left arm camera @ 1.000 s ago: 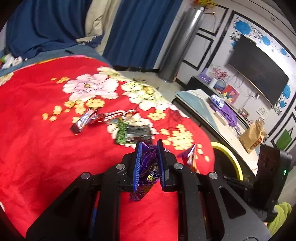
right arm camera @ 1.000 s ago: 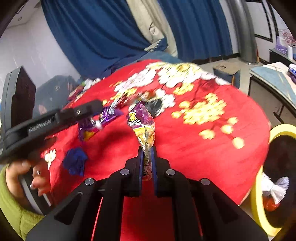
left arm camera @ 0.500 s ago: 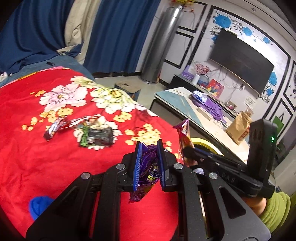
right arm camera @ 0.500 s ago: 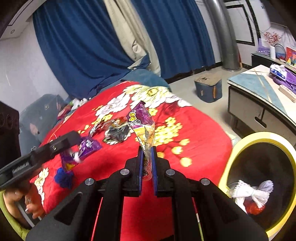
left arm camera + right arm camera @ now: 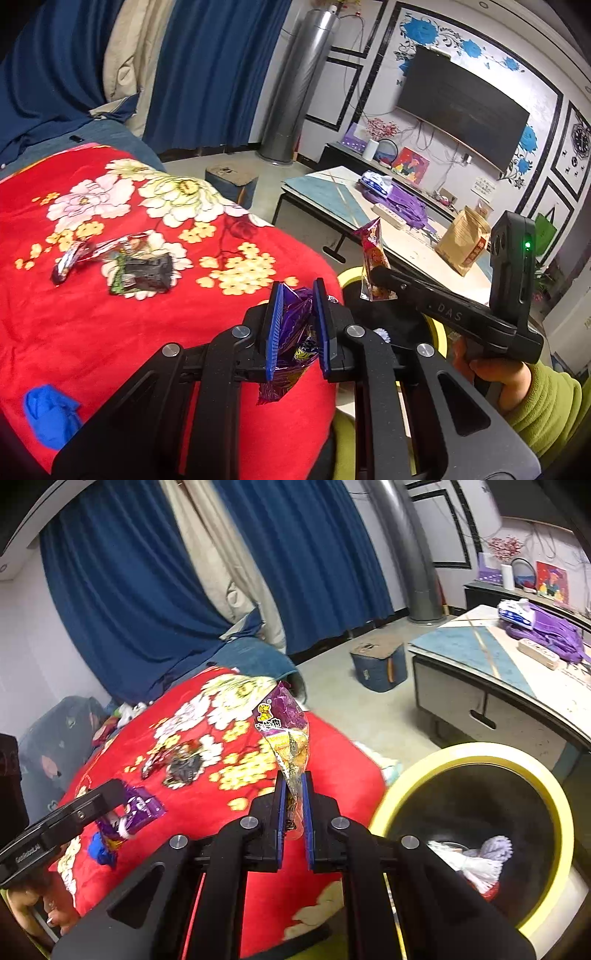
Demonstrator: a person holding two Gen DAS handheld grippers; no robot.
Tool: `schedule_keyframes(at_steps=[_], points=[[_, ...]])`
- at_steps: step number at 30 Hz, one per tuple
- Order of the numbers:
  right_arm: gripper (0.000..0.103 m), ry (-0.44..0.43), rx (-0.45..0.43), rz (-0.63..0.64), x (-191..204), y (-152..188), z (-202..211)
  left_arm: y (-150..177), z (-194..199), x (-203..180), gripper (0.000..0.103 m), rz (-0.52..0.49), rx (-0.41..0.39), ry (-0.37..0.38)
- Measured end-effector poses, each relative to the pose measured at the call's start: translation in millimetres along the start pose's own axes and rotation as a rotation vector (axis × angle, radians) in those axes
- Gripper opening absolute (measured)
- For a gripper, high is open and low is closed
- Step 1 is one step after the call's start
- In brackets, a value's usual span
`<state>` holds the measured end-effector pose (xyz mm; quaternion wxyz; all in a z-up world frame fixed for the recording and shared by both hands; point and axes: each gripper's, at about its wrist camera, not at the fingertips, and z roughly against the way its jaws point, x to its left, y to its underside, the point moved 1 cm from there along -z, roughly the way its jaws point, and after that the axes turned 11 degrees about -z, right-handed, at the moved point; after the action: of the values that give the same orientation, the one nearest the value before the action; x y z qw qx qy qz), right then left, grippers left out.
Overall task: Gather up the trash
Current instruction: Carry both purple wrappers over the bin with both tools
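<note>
Beside the red blanket (image 5: 110, 332), my left gripper (image 5: 297, 328) clamps a crumpled purple wrapper (image 5: 291, 339) while my right gripper (image 5: 293, 812) pinches a snack packet (image 5: 286, 734) near the yellow-rimmed bin (image 5: 554, 812).

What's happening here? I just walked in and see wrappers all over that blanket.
A person is collecting trash with a gripper in each hand. The left gripper is shut on a crumpled purple foil wrapper. The right gripper is shut on a purple-and-yellow snack packet, beside the yellow-rimmed black bin, which already holds some waste. A dark wrapper, a silvery red wrapper and a blue scrap lie on the red floral blanket.
</note>
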<state>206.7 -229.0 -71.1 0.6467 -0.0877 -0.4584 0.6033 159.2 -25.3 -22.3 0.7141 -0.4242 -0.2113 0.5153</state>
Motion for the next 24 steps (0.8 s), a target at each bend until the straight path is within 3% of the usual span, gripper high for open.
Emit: schedule_keyframes(at_steps=[24], points=[[0.008,0.154,-0.080,-0.127,-104,-13,39,-5,-59,-76,0.011,-0.134,0.034,0.098]])
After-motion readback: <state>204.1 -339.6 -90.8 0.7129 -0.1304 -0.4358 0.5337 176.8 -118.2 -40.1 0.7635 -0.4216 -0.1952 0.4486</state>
